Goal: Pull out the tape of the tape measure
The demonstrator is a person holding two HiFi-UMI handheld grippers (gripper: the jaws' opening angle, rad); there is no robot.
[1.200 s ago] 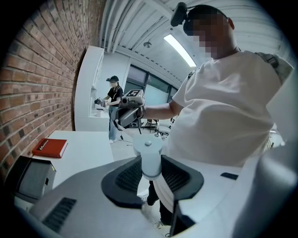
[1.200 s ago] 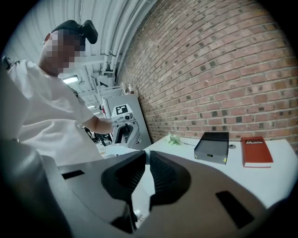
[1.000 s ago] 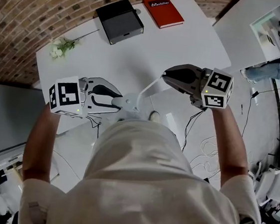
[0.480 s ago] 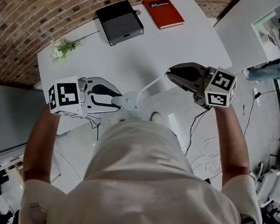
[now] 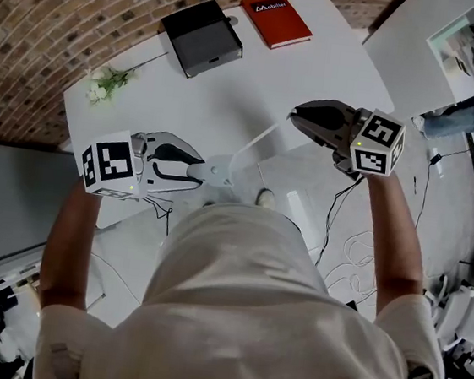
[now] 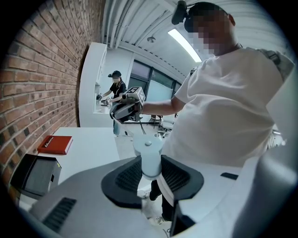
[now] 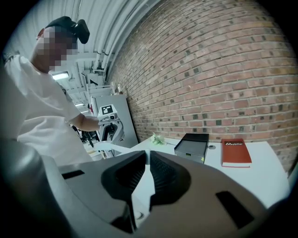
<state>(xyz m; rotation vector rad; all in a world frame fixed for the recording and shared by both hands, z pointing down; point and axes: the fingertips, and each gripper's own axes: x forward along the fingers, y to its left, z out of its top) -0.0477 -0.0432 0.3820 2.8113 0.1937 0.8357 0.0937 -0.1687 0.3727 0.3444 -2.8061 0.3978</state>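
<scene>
The left claw [image 5: 198,170] is clamped on the white round case of the tape measure [image 5: 219,170], its pads standing fairly wide because the case fills the gap between them. The right claw [image 5: 298,115] is nearly closed, pinching the flat free end of the tape [image 5: 259,141]. Both are held in the air over the near side of the white surface [image 5: 319,66], in front of the person's chest. In the head view the right claw sits at about 2 o'clock from the left, with a short length of tape stretched between them. The step in hand looks to be the draw itself, with only a little tape out so far. To do it well, the pull should run straight along the tape's own line, toward 2 o'clock, so the blade leaves the case mouth without twisting or kinking. The left claw should act as a fixed anchor, since the smooth round case could turn or slip between the pads. The right claw grips a thin, slick strip, so a steady, even draw suits better than a jerk, and the spring would likely snatch the tape back if that pinch gives. The black box [image 5: 202,34], red book [image 5: 276,19] and flower sprig [image 5: 103,82] lie well clear toward 12 o'clock.
</scene>
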